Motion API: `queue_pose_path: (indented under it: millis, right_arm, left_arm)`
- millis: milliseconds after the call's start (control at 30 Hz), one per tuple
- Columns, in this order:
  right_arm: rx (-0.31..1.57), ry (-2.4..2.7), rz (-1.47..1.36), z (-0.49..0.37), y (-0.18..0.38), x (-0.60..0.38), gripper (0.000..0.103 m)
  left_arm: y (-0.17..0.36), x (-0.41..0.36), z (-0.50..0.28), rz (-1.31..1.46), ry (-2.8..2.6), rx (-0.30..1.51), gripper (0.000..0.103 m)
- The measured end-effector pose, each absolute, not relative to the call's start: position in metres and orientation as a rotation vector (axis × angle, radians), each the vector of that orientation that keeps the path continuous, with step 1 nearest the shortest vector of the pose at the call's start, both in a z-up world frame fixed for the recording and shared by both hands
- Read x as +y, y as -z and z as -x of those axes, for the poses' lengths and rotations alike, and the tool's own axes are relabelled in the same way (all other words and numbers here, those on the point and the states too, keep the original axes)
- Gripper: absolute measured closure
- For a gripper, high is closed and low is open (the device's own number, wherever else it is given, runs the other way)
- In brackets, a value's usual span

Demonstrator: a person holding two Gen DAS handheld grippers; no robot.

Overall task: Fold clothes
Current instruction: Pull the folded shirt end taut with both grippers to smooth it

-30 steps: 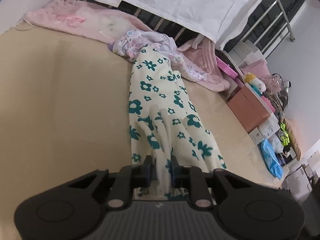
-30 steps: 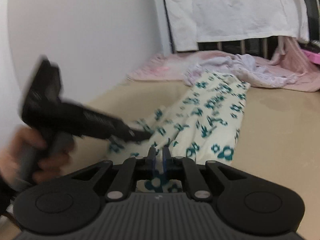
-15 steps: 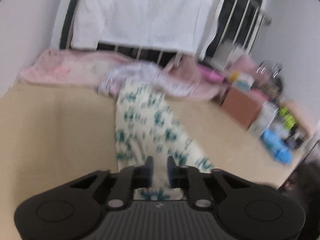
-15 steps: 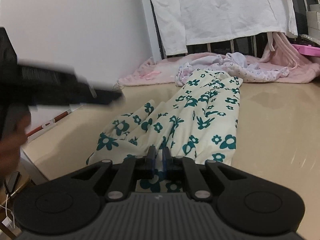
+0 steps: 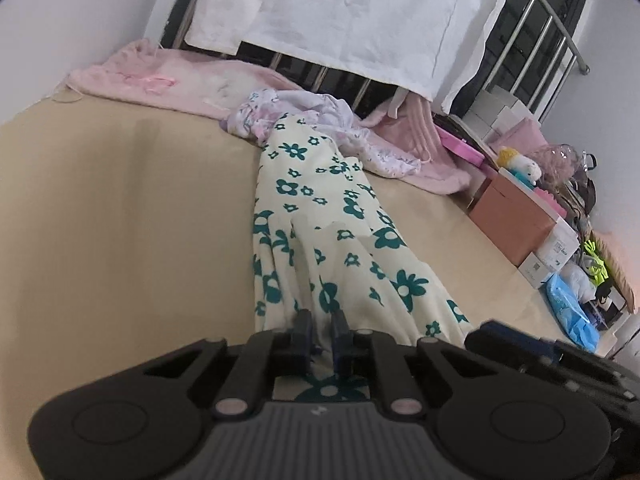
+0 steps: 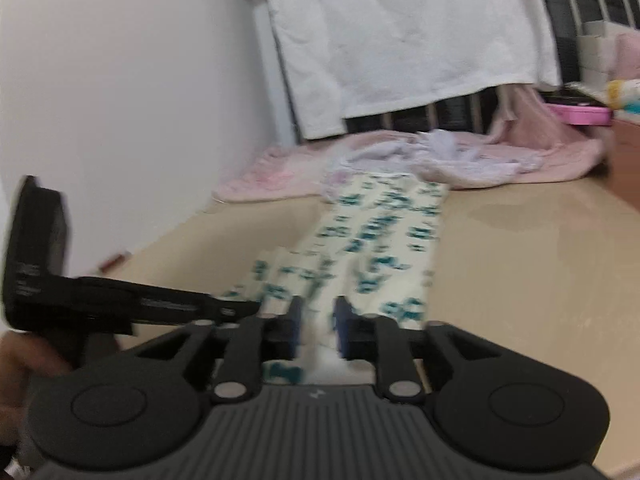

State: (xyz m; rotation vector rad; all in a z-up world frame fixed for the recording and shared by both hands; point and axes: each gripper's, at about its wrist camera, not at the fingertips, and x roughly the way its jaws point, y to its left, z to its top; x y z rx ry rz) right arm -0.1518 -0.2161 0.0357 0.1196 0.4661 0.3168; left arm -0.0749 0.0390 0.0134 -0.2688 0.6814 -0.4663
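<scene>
A cream garment with teal flowers (image 5: 320,216) lies lengthwise on the tan bed surface (image 5: 120,208), folded narrow. It also shows, blurred, in the right wrist view (image 6: 376,240). My left gripper (image 5: 321,328) is shut on the garment's near edge. My right gripper (image 6: 317,320) has its jaws narrowly apart around the same near end; the cloth runs between them. The left gripper's black body (image 6: 100,300) shows at the left of the right wrist view, close beside the right gripper.
A pink blanket (image 5: 192,84) and a pale floral garment (image 5: 320,116) lie at the far end, by a metal rail hung with a white cloth (image 5: 352,16). Boxes (image 5: 516,220) and bags stand off the bed's right edge. A white wall (image 6: 120,80) is at the left.
The two grippers have come close together at the garment's near end, which is now gathered narrower. The right gripper's jaws have opened slightly. The right wrist view is motion-blurred.
</scene>
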Motion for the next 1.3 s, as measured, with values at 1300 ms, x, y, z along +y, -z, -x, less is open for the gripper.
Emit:
queue_pose_path:
  millis: [1300]
  right_arm:
    - [0.526, -0.319, -0.226, 0.109, -0.026, -0.237, 0.09]
  left_arm:
    - [-0.015, 0.034, 0.084, 0.206, 0.417, 0.646, 0.092]
